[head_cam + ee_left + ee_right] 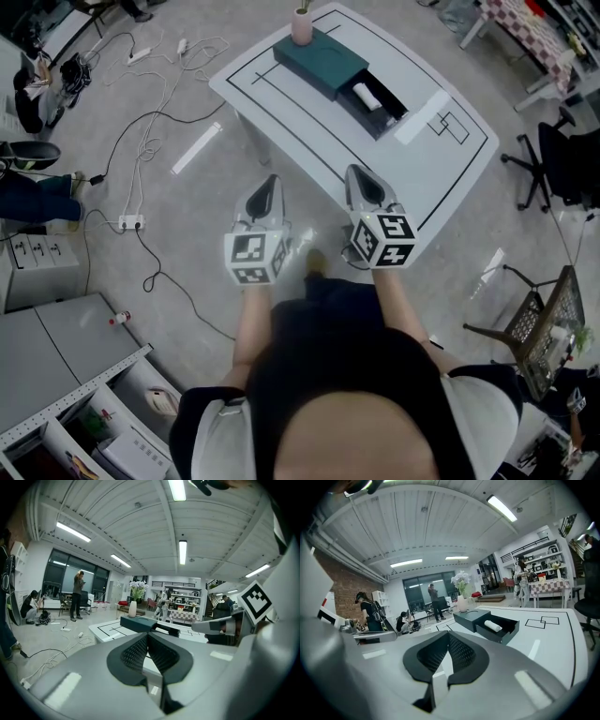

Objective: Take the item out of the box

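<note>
both grippers clenched and empty, short of the box

left gripper [269,185] and right gripper [360,175] have their jaws pressed together on nothing, both aimed at the white table [441,178]. in the head view the item – a white roll [368,96] – lies in the open drawer [398,119] of the dark teal box [319,58], at about 12 o'clock from the right gripper and 1 to 2 o'clock from the left. its long axis runs roughly 10 to 4. the right gripper is likely nearer – it would need to open first.
</note>
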Action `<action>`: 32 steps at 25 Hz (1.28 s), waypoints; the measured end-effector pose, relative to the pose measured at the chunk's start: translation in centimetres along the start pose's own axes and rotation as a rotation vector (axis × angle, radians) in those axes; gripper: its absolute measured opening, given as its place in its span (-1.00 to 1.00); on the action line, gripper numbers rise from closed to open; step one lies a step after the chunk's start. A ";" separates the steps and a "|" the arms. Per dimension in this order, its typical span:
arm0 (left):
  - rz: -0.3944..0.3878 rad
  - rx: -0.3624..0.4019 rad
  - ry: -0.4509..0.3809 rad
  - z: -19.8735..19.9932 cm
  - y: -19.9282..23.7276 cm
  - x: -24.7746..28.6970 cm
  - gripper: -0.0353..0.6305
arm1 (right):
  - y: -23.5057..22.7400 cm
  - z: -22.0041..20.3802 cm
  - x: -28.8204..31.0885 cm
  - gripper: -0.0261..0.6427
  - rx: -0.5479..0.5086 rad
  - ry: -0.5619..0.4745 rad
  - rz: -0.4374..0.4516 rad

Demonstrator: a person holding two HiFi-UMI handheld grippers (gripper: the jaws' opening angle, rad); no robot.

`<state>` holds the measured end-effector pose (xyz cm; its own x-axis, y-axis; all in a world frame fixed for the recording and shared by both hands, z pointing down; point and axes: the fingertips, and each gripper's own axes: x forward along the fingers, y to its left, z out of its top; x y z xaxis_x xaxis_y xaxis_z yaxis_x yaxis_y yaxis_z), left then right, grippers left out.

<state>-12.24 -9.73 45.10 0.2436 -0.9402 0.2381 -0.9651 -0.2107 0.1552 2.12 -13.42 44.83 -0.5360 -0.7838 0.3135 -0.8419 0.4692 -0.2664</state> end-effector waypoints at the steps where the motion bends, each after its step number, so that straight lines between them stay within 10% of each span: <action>1: 0.000 0.004 -0.001 0.0 0.0 0.4 -0.86 | -0.3 0.1 0.3 -0.92 0.000 -0.001 0.002; 32: -0.013 0.027 -0.014 0.2 -1.5 2.1 -0.86 | -1.0 0.2 2.2 -0.92 -0.003 0.010 0.054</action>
<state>-10.28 -11.44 45.14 0.2546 -0.9410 0.2232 -0.9643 -0.2296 0.1319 1.80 -15.70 45.63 -0.5814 -0.7533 0.3074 -0.8118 0.5120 -0.2808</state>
